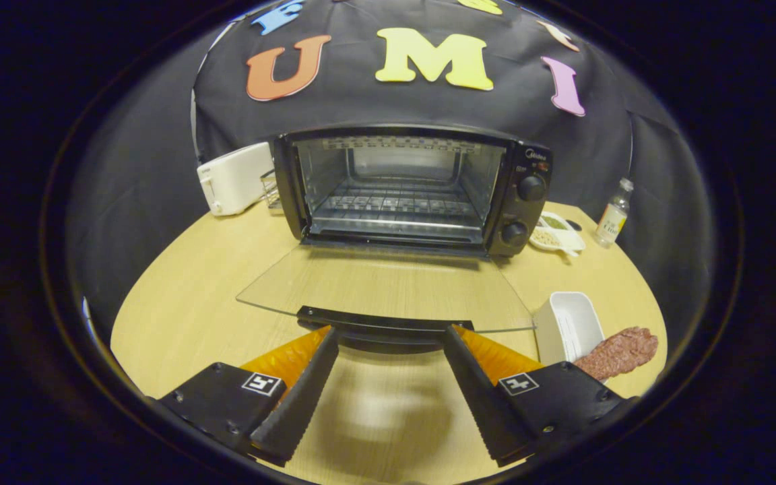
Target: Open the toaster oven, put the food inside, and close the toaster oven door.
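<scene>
My gripper (388, 337) sits nearest, its two fingers spread wide with nothing between them, the tips just short of the dark handle (385, 323) along the front edge of the toaster oven's glass door (388, 286). That door lies folded down flat over the wooden table (179, 303), leaving the toaster oven (411, 188) open at the far side, its wire rack (398, 202) bare inside. To the far left, beside the oven, stands a white toaster (234, 178). On the oven's right face are two black knobs (531, 188), one above the other. Just right of the oven, a small white dish (556, 232) holds what looks like seeds or grains. Farther right, near the table's far edge, stands a small clear bottle (613, 214). On the near right, beside my right finger, a white rectangular tray (568, 325) rests on the table, and the food (618, 351), a reddish-brown slab of meat, lies just right of it, touching or nearly touching its near corner.
</scene>
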`<state>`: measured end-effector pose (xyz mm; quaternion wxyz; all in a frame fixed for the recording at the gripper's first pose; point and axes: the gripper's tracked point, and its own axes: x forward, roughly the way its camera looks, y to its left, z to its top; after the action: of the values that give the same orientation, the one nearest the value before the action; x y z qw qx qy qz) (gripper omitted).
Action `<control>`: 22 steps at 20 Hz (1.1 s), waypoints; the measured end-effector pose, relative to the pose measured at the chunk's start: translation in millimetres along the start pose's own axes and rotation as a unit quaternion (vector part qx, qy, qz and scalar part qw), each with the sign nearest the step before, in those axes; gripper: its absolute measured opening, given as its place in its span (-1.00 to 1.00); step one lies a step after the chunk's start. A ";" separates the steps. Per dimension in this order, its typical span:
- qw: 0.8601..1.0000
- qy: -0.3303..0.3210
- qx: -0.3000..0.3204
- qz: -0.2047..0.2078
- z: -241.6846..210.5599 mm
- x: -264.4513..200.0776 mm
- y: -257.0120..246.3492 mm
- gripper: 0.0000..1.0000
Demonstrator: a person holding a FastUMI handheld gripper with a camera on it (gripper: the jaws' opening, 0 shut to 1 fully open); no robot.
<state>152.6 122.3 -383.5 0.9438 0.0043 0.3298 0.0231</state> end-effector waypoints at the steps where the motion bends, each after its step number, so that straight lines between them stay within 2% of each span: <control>1: 1.000 0.014 0.008 0.005 -6.8 4.2 -1.1 1.00; 5: 1.000 0.020 0.015 -0.003 -5.7 5.8 -9.6 0.99; 9: 1.000 0.023 0.002 0.014 -2.6 -3.3 -11.6 0.99; 12: 1.000 -0.001 -0.001 0.025 23.1 -21.8 -31.9 0.99; 15: 0.999 -0.030 -0.011 0.027 53.0 -49.1 -74.5 1.00; 18: 0.998 -0.048 -0.019 0.021 75.4 -76.5 -141.6 1.00; 22: 0.999 -0.026 -0.004 0.023 67.8 -92.6 -228.7 0.99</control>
<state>131.8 -110.0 -278.2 0.9513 0.0088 0.3047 0.0464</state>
